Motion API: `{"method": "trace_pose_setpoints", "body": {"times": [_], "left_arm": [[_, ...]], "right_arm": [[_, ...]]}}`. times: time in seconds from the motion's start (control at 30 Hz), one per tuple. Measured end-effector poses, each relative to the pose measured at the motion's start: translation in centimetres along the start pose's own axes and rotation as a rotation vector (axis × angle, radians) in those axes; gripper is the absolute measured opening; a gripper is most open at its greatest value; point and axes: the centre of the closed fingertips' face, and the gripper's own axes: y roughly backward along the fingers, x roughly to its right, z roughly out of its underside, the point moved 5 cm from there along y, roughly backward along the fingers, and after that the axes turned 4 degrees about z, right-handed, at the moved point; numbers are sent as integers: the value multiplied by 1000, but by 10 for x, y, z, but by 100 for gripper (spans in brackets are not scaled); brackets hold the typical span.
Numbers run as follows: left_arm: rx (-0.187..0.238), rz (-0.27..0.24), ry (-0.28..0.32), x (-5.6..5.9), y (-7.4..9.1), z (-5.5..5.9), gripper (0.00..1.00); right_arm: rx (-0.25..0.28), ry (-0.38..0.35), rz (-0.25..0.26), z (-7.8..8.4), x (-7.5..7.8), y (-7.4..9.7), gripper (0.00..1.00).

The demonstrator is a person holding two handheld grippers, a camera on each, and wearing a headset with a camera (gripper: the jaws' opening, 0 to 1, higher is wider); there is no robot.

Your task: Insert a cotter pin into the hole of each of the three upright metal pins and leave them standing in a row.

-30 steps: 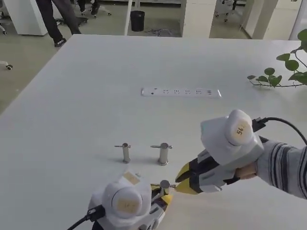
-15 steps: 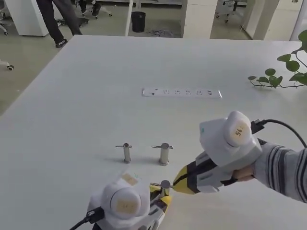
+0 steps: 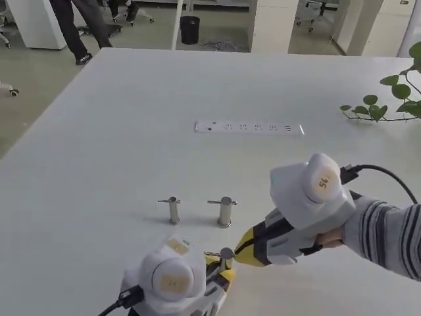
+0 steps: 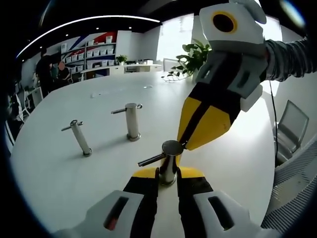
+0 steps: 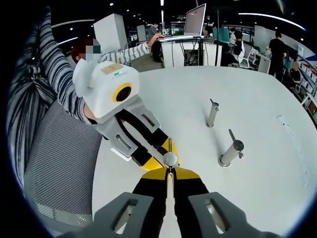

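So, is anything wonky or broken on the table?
Nothing stands out. The back-left pin and back-right pin stand upright with cotter pins through them; the left gripper holds the third pin upright.

Grippers held tip to tip, low over the bench.
The left gripper (image 3: pixel 221 267) is clamped on a metal pin (image 4: pixel 169 166); the right gripper (image 3: pixel 241 253) is angled down-left, jaws pressed together.

Near pin (image 3: pixel 226 253) hemmed in: left gripper (image 3: pixel 220 265) clamps base from person's side, right gripper (image 3: pixel 239 253), jaws together, touches head from right. Far-left pin (image 3: pixel 173 209) and far-right pin (image 3: pixel 225 212) upright just beyond, apart, open gap between. Tabletop (image 3: pixel 99 164) open left of pins and beyond, up to power strip (image 3: pixel 248 127). Plant (image 3: pixel 395 95) at far right edge.
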Motion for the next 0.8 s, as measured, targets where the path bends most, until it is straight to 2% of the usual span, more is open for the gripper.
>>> {"method": "trace_pose_setpoints", "body": {"times": [0.17,0.3,0.43,0.8], "left_arm": [[4,1,4,-1,1,-2,18],[-13,-9,7,-3,4,0,24],[-26,-11,9,-4,10,3,28],[3,2,-3,-1,27,-3,39]], "right_arm": [[-1,-16,5,0,-1,-1,0],[-4,-36,11,0,-2,-2,9],[6,-36,23,-3,-3,-4,11],[8,-26,45,-9,-6,-16,16]]}}
